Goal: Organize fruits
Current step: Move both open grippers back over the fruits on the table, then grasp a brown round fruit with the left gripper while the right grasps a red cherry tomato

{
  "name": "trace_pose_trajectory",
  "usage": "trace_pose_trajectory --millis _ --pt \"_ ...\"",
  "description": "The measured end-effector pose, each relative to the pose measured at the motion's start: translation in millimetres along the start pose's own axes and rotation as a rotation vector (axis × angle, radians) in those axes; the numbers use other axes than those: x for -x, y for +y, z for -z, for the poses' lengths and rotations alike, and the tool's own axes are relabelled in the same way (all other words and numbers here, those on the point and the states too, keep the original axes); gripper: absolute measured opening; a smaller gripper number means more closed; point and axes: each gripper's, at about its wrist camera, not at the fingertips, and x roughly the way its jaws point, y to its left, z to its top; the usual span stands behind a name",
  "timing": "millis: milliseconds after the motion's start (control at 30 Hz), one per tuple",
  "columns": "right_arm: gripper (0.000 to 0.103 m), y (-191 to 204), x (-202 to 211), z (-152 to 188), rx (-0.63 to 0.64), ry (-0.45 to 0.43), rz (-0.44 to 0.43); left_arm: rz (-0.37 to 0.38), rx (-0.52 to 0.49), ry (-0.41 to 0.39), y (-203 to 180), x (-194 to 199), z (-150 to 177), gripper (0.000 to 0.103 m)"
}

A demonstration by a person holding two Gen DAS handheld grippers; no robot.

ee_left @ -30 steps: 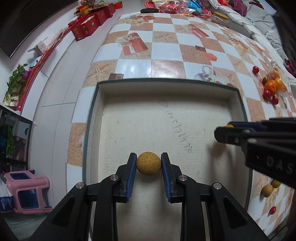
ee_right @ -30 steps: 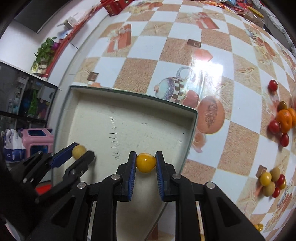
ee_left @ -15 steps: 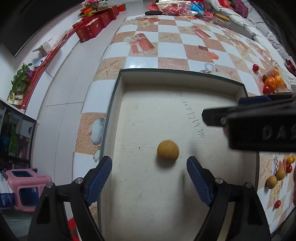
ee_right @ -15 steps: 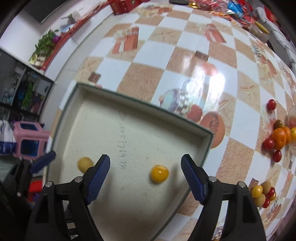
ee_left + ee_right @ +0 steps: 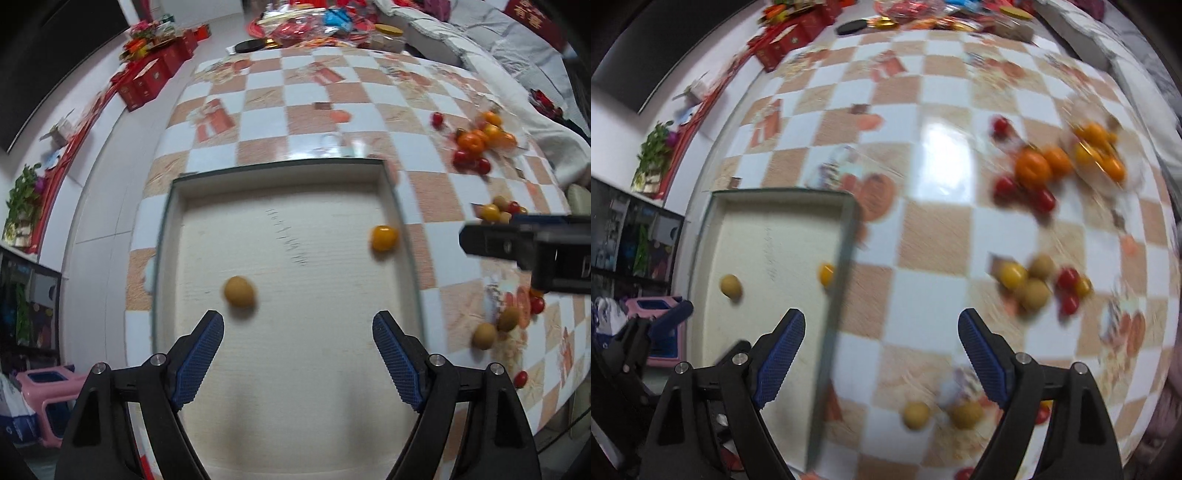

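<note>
A shallow cream tray point(image 5: 280, 173) with a green rim lies on the checked table. In it rest a tan round fruit point(image 5: 239, 291) near the left and a yellow-orange fruit point(image 5: 384, 238) by the right wall. My left gripper point(image 5: 298, 350) is open and empty above the tray's near part. My right gripper point(image 5: 881, 349) is open and empty, over the table just right of the tray's rim point(image 5: 842, 251). The two fruits also show in the right wrist view: the tan one point(image 5: 730, 286) and the yellow one point(image 5: 826, 274).
Loose fruit lies on the table to the right: oranges and red cherry tomatoes point(image 5: 1032, 168) far right, a yellow, tan and red cluster point(image 5: 1032, 284), and two tan fruits point(image 5: 916, 415) near my right gripper. Red boxes point(image 5: 147, 81) and clutter sit at the far edge.
Both grippers opened and let their fruits go into the tray, then pulled back. The right gripper has swung right, off the tray and over the table.
</note>
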Motion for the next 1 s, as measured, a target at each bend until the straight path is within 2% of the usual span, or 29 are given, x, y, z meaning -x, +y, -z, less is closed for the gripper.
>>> trace_pose_trajectory --millis 200,333,567,833,1000 --pt "0.087 -65 15 55 -0.121 0.033 0.061 0.044 -0.124 -0.003 -57 10 1 0.084" --pt "0.087 -103 22 87 -0.185 0.058 0.103 0.085 -0.171 0.008 -88 12 4 0.084" --pt "0.087 -136 17 121 -0.243 0.104 0.129 0.118 -0.249 0.056 -138 -1 20 0.084" --pt "0.086 -147 7 120 -0.262 0.099 0.093 0.101 -0.287 0.103 -159 -28 28 0.084" --pt "0.072 -147 -3 109 -0.246 0.104 0.068 0.093 -0.272 0.121 -160 -40 25 0.084"
